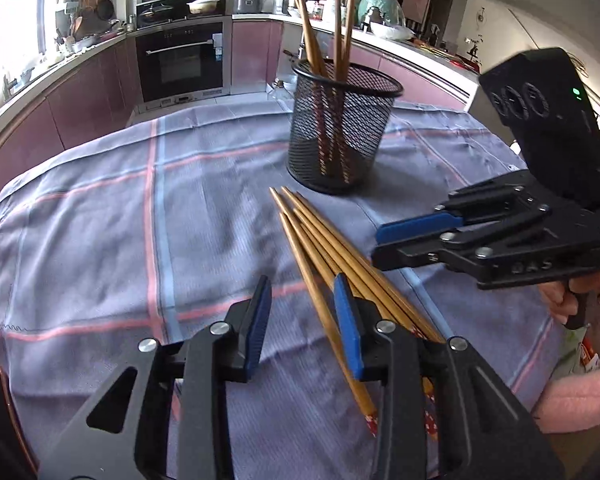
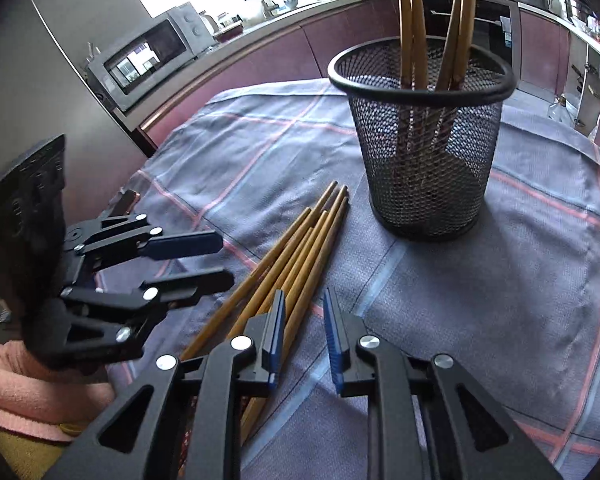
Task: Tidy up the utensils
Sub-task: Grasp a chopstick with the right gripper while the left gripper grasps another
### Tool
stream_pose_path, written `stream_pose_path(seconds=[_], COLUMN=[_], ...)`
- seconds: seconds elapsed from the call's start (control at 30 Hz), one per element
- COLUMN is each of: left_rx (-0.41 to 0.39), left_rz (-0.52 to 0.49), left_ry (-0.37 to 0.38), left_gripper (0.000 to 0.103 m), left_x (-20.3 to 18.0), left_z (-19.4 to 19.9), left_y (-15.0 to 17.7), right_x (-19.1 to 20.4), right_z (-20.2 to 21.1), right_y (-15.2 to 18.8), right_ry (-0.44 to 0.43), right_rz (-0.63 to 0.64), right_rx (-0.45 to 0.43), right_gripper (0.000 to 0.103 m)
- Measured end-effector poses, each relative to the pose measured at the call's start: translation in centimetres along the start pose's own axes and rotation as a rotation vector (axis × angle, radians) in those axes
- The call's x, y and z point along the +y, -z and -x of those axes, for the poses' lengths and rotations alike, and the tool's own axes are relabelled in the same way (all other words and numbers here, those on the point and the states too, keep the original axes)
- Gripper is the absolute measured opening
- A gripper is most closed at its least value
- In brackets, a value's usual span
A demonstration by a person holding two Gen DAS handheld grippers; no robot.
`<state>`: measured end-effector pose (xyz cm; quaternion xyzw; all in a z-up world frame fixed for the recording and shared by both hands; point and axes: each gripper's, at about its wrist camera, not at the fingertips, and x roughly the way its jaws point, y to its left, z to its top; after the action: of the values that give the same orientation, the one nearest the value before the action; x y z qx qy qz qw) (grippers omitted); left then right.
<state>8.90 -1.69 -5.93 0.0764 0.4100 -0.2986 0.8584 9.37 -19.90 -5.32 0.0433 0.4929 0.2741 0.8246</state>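
A black mesh holder (image 1: 340, 140) (image 2: 424, 160) stands upright on the table with several bamboo chopsticks (image 1: 312, 40) (image 2: 412, 20) leaning in it. Several more chopsticks (image 1: 320, 240) (image 2: 300, 248) lie bundled on the cloth just in front of it. My left gripper (image 1: 304, 320) (image 2: 226, 260) hangs low over their thick ends, open, with the outermost stick lying between its blue pads (image 1: 348, 324), untouched. My right gripper (image 2: 305, 320) (image 1: 378, 246) comes in from the other side with its jaws narrowly apart. One stick lies in the gap beside its left pad (image 2: 278, 320), not pinched.
A blue-grey checked tablecloth (image 1: 140, 220) (image 2: 520, 280) covers the round table, whose edge drops off toward maroon kitchen cabinets (image 1: 80, 100). An oven (image 1: 180, 60) and a microwave (image 2: 148, 52) stand beyond. A pink sleeve (image 1: 580, 396) (image 2: 28, 392) shows behind the grippers.
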Motion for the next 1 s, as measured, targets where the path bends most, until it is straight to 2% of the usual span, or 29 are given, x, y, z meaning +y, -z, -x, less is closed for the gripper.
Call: stream_pose_path(seconds=[0.27,0.63,0.87,1.0], left_rx=[0.054,0.069,0.072,0.072], left_rz=[-0.013,-0.037,-0.041,-0.040], left_ry=[0.011,0.002,0.007,0.019], left_gripper=[0.019,0.020,0.019,0.020], left_x=[-0.5,-0.4,-0.4,-0.3], left_z=[-0.6,-0.8,-0.8,-0.8], left_y=[0.3,0.0,0.1,0.3], right_x=[0.0,1.0,1.7,0.6], right_z=[-1.2,-2.1,-2.2,-2.2], right_y=[-0.2,-2.0,-2.3,-2.1], right_ry=[0.050,0.137,0.152,0.114], right_rz=[-0.026,0.005,0.037,-0.010], right_rx=[0.018,0.035,0.084,0.101], right_gripper=[0.018,0.019,0.022,0.018])
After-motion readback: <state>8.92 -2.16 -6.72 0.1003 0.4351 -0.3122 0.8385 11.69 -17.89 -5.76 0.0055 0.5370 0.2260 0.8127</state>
